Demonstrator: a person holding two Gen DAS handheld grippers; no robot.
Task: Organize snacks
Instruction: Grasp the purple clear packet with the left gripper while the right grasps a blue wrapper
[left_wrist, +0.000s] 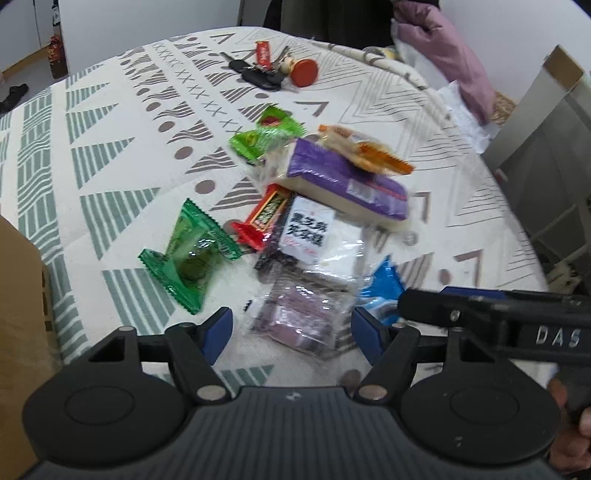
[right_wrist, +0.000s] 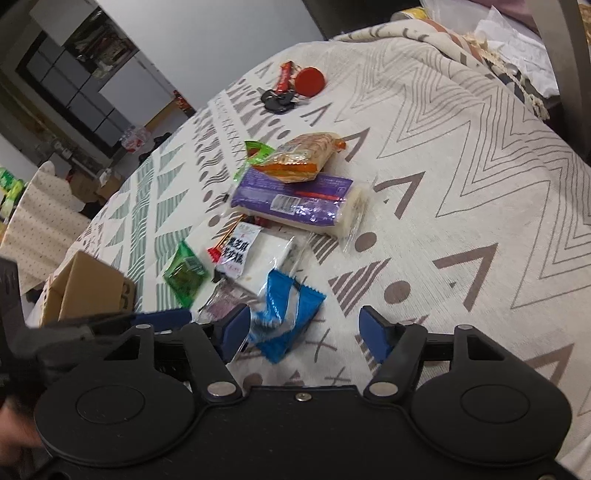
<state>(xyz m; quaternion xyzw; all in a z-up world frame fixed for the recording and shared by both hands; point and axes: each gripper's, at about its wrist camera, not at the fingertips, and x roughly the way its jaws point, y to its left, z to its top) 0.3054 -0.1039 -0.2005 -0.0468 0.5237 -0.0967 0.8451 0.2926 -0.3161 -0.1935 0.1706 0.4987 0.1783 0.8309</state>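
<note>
Both wrist views look down, close, over the counter (left_wrist: 122, 122); both share the snack pile (left_wrist: 332, 184), the right view from its right.

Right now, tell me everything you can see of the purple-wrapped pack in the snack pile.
The purple-wrapped pack is a long, flat block in glossy clear plastic with a purple printed band, a barcode label and pale, off-white contents showing at its sides and ends. It looks sealed and lies flat on the patterned tablecloth, at the far end of the pile. An orange-trimmed snack bag rests on top of it; green packets sit just behind, and its near edge overlaps a white labelled packet. Neither gripper touches it.
</note>
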